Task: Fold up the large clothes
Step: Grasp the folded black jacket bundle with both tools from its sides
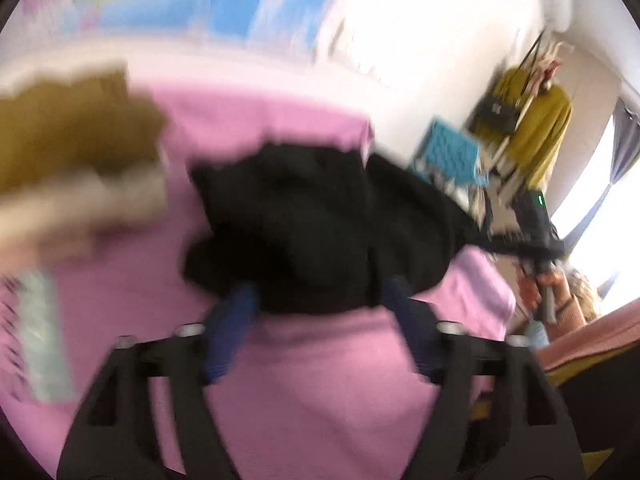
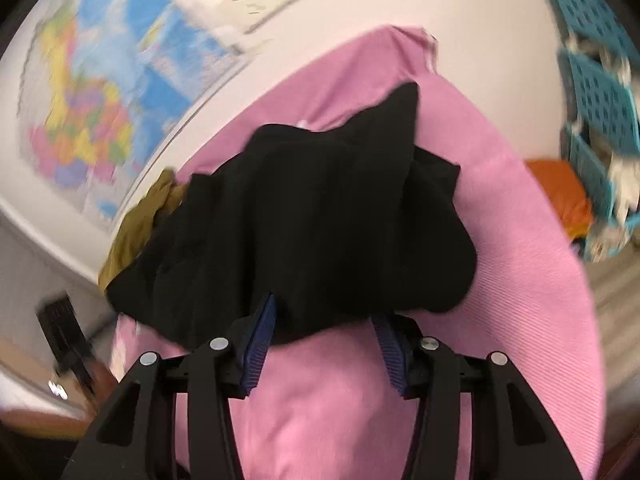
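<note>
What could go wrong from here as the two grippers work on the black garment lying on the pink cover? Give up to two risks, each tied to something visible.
1. The black garment lies bunched, not flat, so any fold could lock in creases.
2. Both the left gripper and right gripper stand open at its near edge over the pink cover; closing low might pinch that cover too.

A colourful wall map (image 2: 100, 92), blurred, hangs behind the pink-covered surface (image 2: 500, 240), near turquoise perforated plastic baskets (image 2: 596, 92) and what may be an orange cushion (image 2: 560, 196).
</note>
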A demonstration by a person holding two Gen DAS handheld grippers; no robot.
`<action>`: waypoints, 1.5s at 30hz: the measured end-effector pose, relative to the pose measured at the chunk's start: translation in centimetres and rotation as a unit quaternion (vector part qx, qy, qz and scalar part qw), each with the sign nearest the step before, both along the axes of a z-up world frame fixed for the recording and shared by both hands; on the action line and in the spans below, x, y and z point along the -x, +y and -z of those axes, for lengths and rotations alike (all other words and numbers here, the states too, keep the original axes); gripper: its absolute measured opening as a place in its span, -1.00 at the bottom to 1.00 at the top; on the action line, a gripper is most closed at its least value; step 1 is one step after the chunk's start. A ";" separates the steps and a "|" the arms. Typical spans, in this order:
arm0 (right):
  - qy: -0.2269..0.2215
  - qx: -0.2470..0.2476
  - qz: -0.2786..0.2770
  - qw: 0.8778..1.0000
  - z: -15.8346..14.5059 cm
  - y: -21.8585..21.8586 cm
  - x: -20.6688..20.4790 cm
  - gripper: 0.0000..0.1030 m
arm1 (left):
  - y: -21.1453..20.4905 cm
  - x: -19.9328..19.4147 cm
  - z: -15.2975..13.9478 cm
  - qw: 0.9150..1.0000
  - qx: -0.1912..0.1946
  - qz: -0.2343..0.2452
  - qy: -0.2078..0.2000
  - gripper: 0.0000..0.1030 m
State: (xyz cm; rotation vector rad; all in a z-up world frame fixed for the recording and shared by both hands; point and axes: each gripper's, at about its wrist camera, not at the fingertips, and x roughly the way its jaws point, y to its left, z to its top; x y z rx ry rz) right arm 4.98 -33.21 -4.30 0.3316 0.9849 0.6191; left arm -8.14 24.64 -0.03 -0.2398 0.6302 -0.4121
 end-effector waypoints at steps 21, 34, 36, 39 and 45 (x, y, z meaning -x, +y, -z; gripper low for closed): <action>-0.118 0.226 -0.119 0.960 -0.9 18.4 -7.6 0.36 | -2.4 -11.8 3.9 0.985 -0.130 -0.004 0.115 0.47; -0.140 0.172 -0.084 0.972 -3.5 16.6 -8.8 -1.00 | -2.0 -11.6 1.3 0.991 -0.084 -0.009 0.100 -0.55; -0.156 0.149 -0.075 0.974 -5.7 16.2 -9.3 -1.00 | -1.9 -11.7 0.4 0.993 -0.075 -0.005 0.093 -0.56; -0.138 0.140 -0.075 0.978 -6.8 15.8 -10.5 -0.82 | -1.8 -12.1 0.1 0.991 -0.084 -0.013 0.100 -0.31; -0.116 0.213 -0.088 0.966 -3.4 15.7 -10.2 0.36 | -1.2 -11.9 0.6 0.990 -0.088 -0.004 0.110 0.18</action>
